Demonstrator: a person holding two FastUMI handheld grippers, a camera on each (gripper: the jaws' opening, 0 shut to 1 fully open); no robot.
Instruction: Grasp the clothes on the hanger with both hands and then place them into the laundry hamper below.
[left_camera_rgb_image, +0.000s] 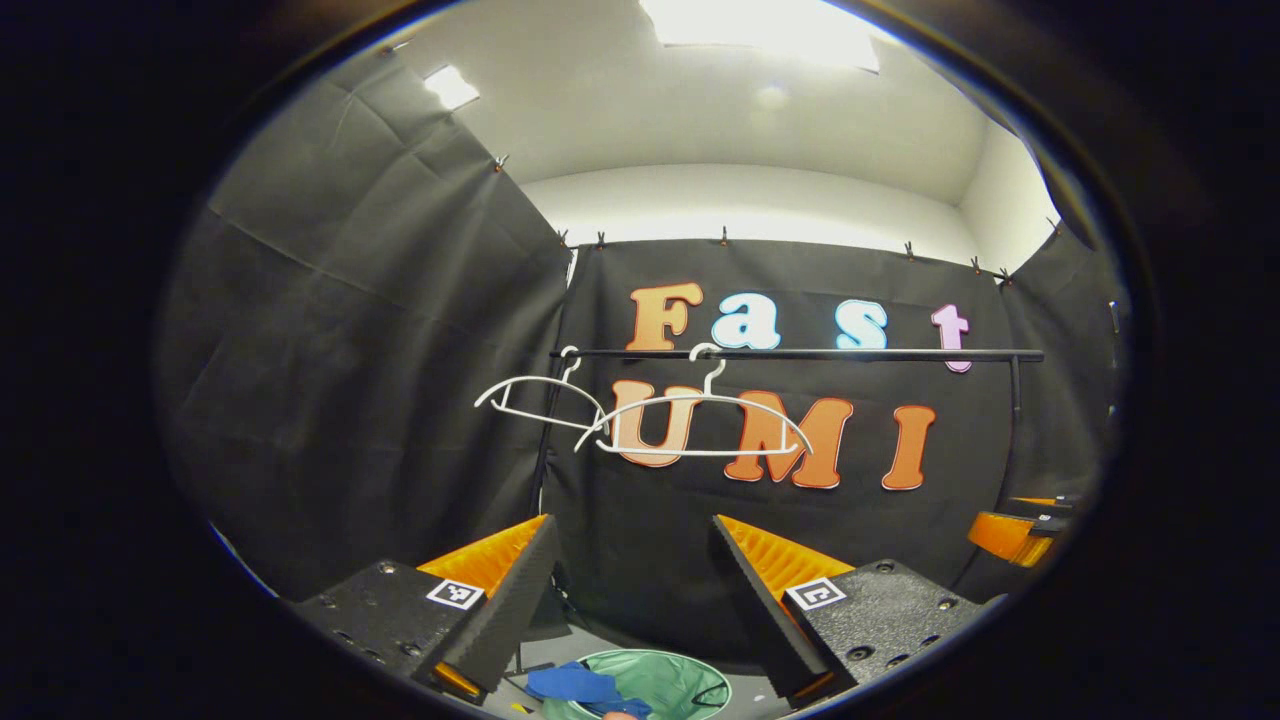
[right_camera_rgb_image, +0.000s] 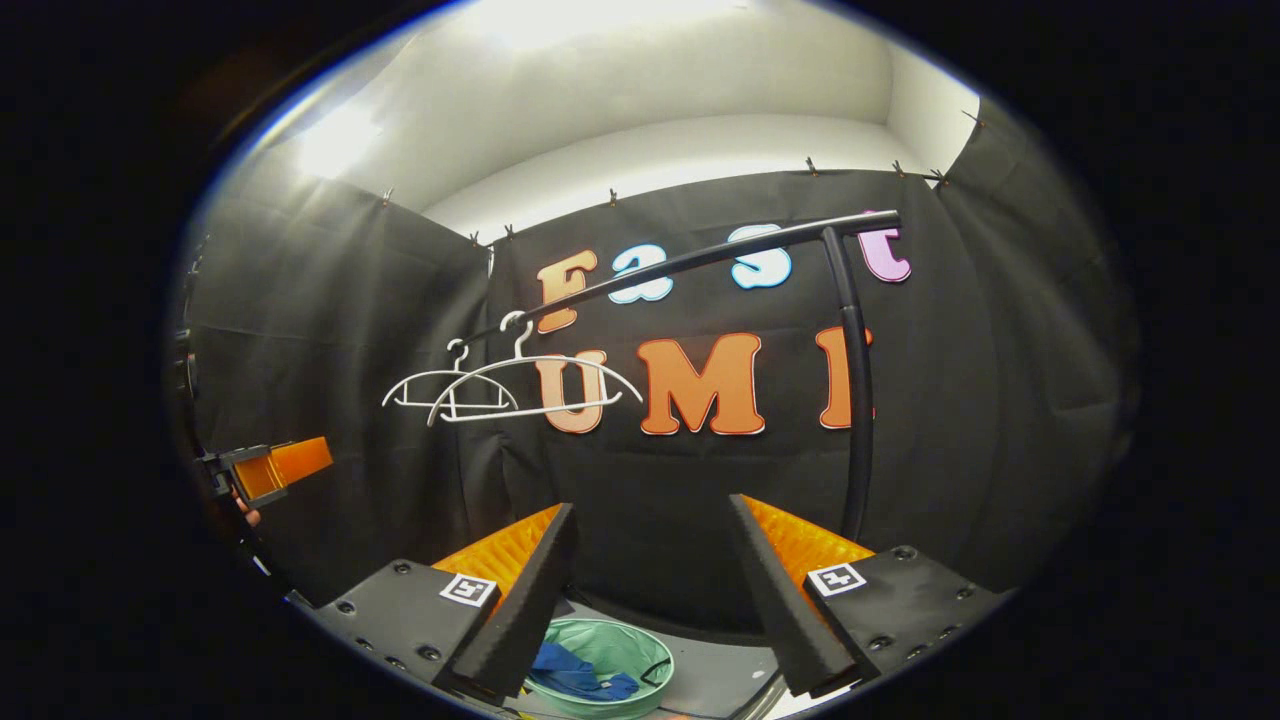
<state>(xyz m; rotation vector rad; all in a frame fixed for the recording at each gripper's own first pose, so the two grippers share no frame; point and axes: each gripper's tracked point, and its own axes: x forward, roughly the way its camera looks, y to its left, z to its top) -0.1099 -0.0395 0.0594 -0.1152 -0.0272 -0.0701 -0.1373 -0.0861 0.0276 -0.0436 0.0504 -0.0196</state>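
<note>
Both hangers (left_camera_rgb_image: 700, 420) are hanging bare since the blue clothes (right_camera_rgb_image: 575, 675) are lying in the hamper (right_camera_rgb_image: 640, 650) (task seemingly finished), leaving the left gripper (left_camera_rgb_image: 635, 590) and right gripper (right_camera_rgb_image: 650, 590) spread and empty.

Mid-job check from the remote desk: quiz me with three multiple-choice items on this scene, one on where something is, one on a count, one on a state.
1. Where is the blue garment?
A. in the green hamper
B. on a hanger
C. over the rail

2. How many white hangers hang on the rail?
A. one
B. two
C. four

3. How is the left hand-held gripper?
A. shut on the garment
B. shut on a hanger
C. open, holding nothing

Answers:
1 A: the blue garment lies inside the green hamper below.
2 B: two white hangers hook the black rail, both bare.
3 C: the left hand-held gripper has its fingers spread with only wall between.
</note>
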